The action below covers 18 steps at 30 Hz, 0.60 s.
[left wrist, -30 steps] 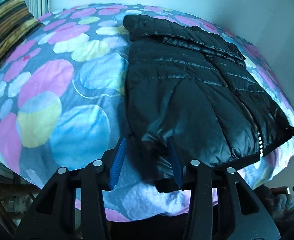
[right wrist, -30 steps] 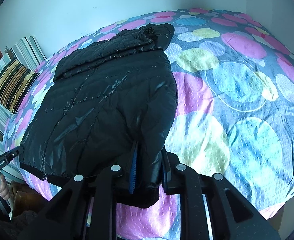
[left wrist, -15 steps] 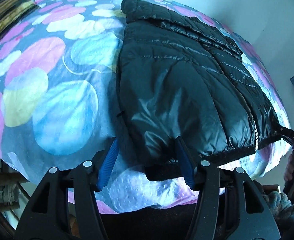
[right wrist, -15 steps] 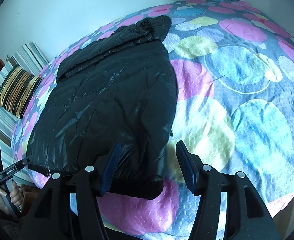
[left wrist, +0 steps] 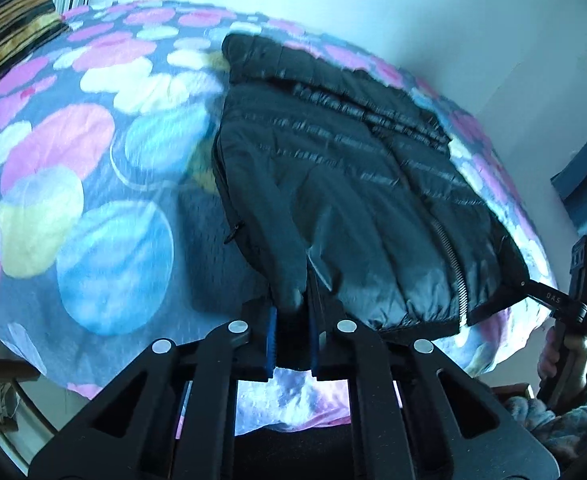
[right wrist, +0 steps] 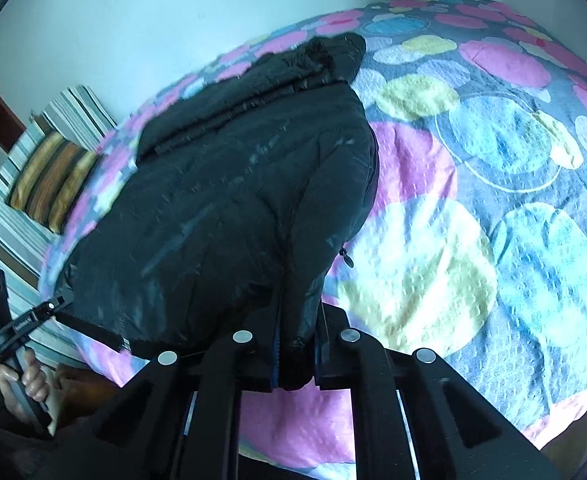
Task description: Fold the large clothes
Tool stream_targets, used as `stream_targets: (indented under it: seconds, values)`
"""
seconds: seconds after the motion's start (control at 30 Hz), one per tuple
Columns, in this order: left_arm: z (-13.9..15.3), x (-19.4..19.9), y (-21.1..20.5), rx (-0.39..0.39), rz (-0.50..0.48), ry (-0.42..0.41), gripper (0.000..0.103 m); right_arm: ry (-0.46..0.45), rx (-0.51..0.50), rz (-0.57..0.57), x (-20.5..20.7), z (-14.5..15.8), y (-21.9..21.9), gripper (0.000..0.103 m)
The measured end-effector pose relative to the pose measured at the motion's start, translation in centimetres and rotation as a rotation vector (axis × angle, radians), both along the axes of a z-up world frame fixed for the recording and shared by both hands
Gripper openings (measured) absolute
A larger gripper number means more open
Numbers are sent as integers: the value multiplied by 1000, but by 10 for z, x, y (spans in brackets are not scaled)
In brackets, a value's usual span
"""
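Observation:
A black quilted puffer jacket (left wrist: 345, 184) lies flat on the bed, collar far, zipper up, bottom hem at the near edge. My left gripper (left wrist: 292, 320) is shut on the hem near its left corner, with fabric bunched between the blue pads. In the right wrist view the same jacket (right wrist: 233, 200) fills the middle, and my right gripper (right wrist: 296, 332) is shut on the hem's right corner. Each view also shows the other gripper pinching the far hem corner: the right one (left wrist: 477, 316) and the left one (right wrist: 123, 343).
The bedspread (left wrist: 93, 208) has pink, blue and yellow circles and drops off just below the hem. A striped pillow (right wrist: 49, 176) lies at the head end by the wall. A hand (left wrist: 561, 360) holds the right gripper's handle past the bed edge.
Half a second ago both grippers stood open around the hem. Both have now closed on it, and the fabric is gathered up between the pads.

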<state>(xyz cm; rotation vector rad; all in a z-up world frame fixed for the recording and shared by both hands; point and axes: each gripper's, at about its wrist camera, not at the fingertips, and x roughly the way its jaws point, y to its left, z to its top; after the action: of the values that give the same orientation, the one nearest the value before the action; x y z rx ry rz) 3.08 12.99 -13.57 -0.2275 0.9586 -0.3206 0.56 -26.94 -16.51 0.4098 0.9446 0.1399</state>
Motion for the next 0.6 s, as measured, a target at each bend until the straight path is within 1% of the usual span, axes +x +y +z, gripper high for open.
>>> stream_targets:
  seconds: [0.13, 0.23, 0.33, 0.43, 0.6]
  values:
    - [37, 11, -2, -46, -8, -92, 11, -95, 63, 3, 8, 32, -3, 10]
    - [61, 31, -6, -76, -16, -147, 11, -160, 69, 11, 26, 55, -2, 10]
    - [82, 58, -11, -76, -4, -194, 11, -219, 57, 12, 49, 76, -4, 10]
    - [94, 91, -15, -64, 19, -227, 11, -253, 49, -2, 79, 89, -11, 10]
    - [100, 158, -20, -40, 49, -236, 11, -267, 102, -45, 147, 97, -24, 10]
